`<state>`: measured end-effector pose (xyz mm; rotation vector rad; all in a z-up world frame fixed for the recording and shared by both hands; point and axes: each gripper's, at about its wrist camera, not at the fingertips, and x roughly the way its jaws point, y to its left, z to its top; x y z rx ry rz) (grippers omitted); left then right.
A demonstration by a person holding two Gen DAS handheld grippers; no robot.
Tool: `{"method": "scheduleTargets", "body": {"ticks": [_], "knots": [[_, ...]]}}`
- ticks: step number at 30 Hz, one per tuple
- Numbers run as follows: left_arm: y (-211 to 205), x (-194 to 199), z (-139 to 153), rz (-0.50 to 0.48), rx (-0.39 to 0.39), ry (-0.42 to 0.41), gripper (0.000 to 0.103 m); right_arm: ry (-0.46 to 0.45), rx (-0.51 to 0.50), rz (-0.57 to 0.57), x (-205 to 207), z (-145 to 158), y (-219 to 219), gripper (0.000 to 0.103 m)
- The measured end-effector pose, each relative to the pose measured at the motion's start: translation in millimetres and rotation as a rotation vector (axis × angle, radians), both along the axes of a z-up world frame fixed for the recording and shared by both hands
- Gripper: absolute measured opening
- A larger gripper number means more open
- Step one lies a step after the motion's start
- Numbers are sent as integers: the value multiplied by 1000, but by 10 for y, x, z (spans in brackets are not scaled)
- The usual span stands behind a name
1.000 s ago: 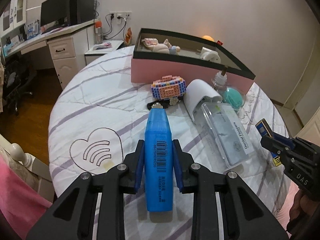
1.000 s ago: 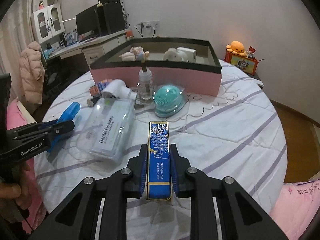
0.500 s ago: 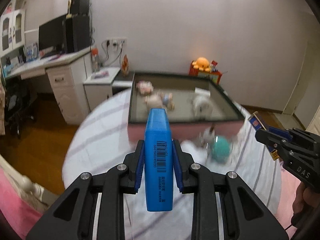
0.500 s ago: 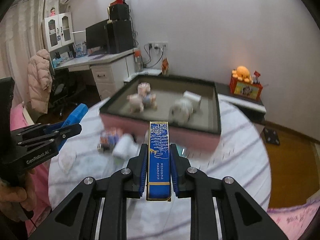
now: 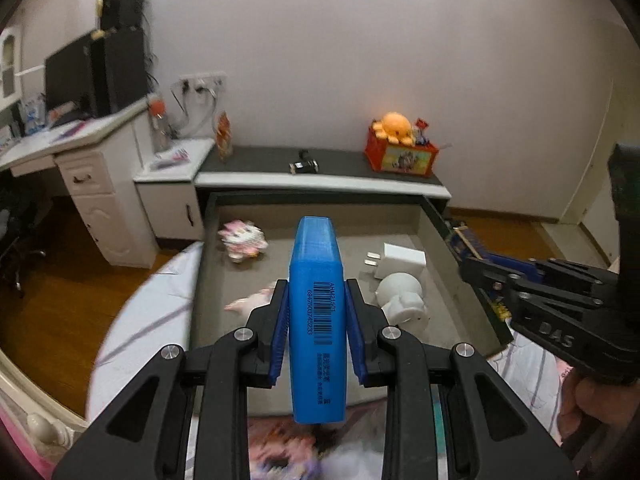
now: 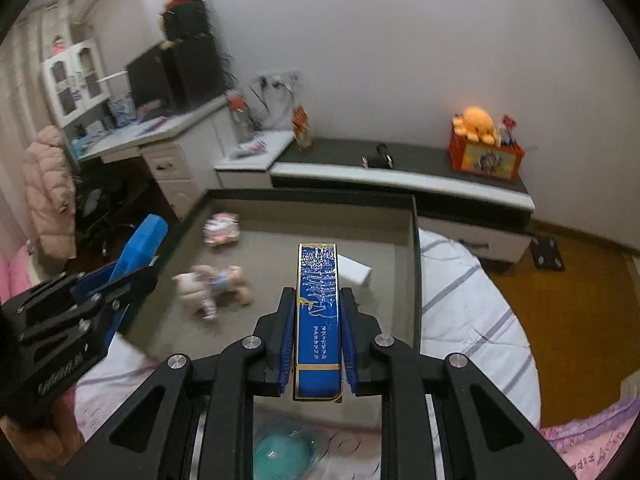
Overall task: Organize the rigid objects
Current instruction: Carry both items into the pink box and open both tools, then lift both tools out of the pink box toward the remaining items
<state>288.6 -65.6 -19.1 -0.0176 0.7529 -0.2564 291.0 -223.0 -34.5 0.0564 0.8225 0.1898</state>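
Left gripper (image 5: 316, 326) clamping blue case (image 5: 317, 320), right gripper (image 6: 317, 338) clamping dark blue box (image 6: 318, 320), above tray (image 5: 436, 216); risk of landing on toys if released carelessly.

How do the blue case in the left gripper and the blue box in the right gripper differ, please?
The blue case is plain matte blue with a printed barcode; the blue box is darker and glossy, with gold edging and a silvery pattern. The case looks broader between its fingers, the box slimmer. Shared: each is clamped lengthwise, the case by the left gripper, the box by the right gripper, and held above the tray.
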Motion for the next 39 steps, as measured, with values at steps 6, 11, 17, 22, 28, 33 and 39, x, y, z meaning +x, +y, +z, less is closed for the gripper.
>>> {"method": "scheduleTargets", "body": {"ticks": [6, 11, 17, 22, 28, 33, 39], "knots": [[-200, 288, -353, -12, 30, 79, 27, 62, 5, -18, 202, -279, -66, 21], [-232, 342, -512, -8, 67, 109, 27, 76, 0, -25, 229, -349, -65, 21], [-137, 220, -452, 34, 75, 53, 89, 57, 20, -30, 178, -332, -88, 67], [52, 3, -285, 69, 54, -1, 101, 14, 108, -45, -11, -224, -183, 87], [229, -351, -94, 109, 47, -60, 103, -52, 113, -61, -415, -38, -134, 90], [305, -724, 81, 148, 71, -122, 103, -122, 96, -79, -770, 134, -52, 103], [424, -1121, 234, 169, 44, -154, 103, -187, 104, -72, -1248, 283, 53, 103]]}}
